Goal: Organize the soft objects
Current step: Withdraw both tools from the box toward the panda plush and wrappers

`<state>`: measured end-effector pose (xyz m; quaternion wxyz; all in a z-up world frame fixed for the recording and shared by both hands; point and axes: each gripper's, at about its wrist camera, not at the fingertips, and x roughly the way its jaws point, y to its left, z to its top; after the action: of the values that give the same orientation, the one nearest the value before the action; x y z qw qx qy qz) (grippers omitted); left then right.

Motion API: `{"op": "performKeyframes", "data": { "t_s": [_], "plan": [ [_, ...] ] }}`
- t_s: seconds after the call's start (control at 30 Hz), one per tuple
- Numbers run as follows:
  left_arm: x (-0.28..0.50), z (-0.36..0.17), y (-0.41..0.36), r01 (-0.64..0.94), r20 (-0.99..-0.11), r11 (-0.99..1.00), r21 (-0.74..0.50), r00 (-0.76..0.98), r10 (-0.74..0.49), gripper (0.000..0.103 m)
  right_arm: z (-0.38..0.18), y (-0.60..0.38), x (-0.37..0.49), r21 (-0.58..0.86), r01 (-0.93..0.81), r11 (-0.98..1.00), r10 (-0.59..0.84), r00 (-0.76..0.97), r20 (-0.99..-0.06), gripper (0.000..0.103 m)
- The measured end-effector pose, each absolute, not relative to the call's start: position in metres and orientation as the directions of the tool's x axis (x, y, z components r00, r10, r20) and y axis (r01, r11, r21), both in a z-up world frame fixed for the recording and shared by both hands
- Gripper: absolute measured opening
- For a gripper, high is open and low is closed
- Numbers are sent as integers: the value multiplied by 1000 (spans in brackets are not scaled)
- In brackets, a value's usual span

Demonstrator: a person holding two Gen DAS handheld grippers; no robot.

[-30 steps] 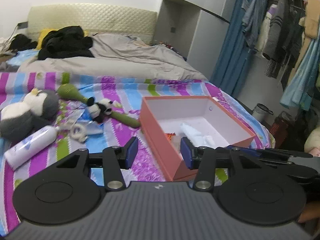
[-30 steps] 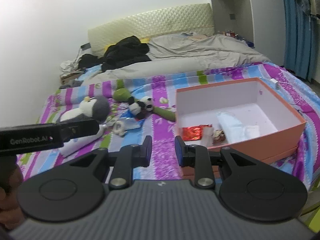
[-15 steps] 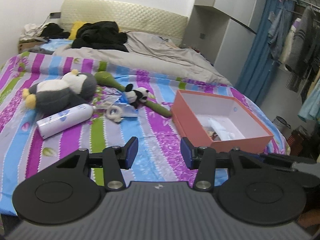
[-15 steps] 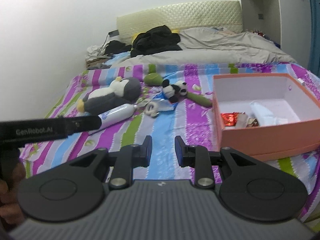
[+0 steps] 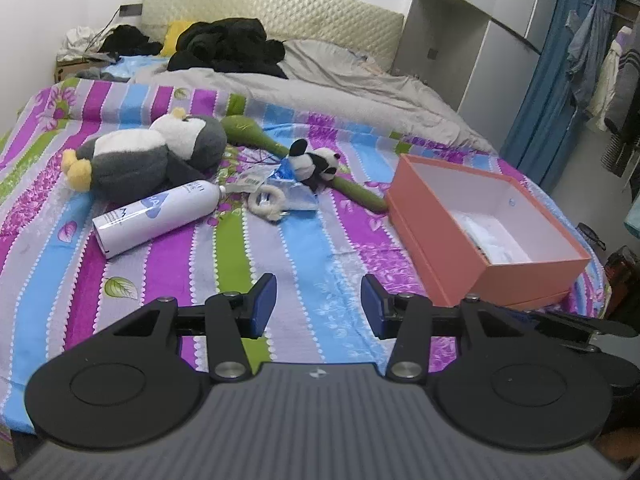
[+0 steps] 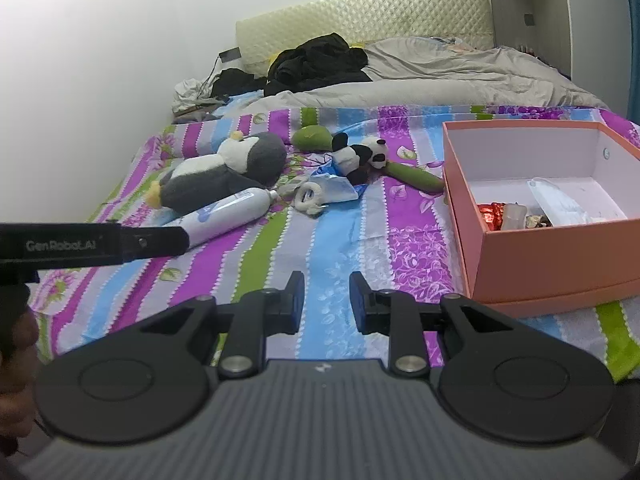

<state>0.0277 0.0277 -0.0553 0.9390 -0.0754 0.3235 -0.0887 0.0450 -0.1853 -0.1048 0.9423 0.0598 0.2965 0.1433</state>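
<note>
While both grippers hang over the near edge of the bed, nothing is held in them: the left gripper [image 5: 318, 304] has its jaws wide apart, and the right gripper [image 6: 326, 302] has its jaws apart with a narrower gap. The bed is covered with a striped sheet in purple, blue, green and grey with flower prints [image 5: 280, 248], and farther back lies a rumpled grey quilt [image 5: 340, 88] under a cream quilted headboard [image 5: 272, 8]. A pile of black clothes [image 5: 228, 46] rests near the headboard. On the sheet, the soft things lie together on the left part: a big grey and white plush penguin with yellow feet [image 5: 148, 156] lies on its side, and a small black and white plush panda [image 5: 314, 162] lies on a long green plush stick [image 5: 352, 190]. Just in front of the penguin there is a white spray bottle with blue print [image 5: 158, 214] lying flat, and near its top a small white fluffy ring [image 5: 266, 202] and a crumpled blue and clear plastic wrapper [image 5: 296, 194]. To the right stands an open orange cardboard box with white inside [image 6: 556, 256]; it holds a white soft packet [image 6: 560, 202], something red and shiny [image 6: 492, 214] and some small things which I cannot identify. Beside the bed there are grey wardrobe doors [image 5: 480, 52], a blue curtain [image 5: 548, 92] and hanging clothes [image 5: 612, 76].
</note>
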Motion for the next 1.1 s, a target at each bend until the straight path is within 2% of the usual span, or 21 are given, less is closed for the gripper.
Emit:
{"op": "performKeyframes", "data": {
  "t_s": [0.53, 1.1],
  "plan": [
    [121, -110, 51, 63, -639, 979, -195, 749, -176, 53, -138, -175, 109, 192, -254, 948, 318, 762, -564, 29],
    [186, -174, 61, 53, -686, 987, -154, 713, -145, 54, -180, -157, 178, 205, -272, 940, 341, 736, -585, 29]
  ]
}}
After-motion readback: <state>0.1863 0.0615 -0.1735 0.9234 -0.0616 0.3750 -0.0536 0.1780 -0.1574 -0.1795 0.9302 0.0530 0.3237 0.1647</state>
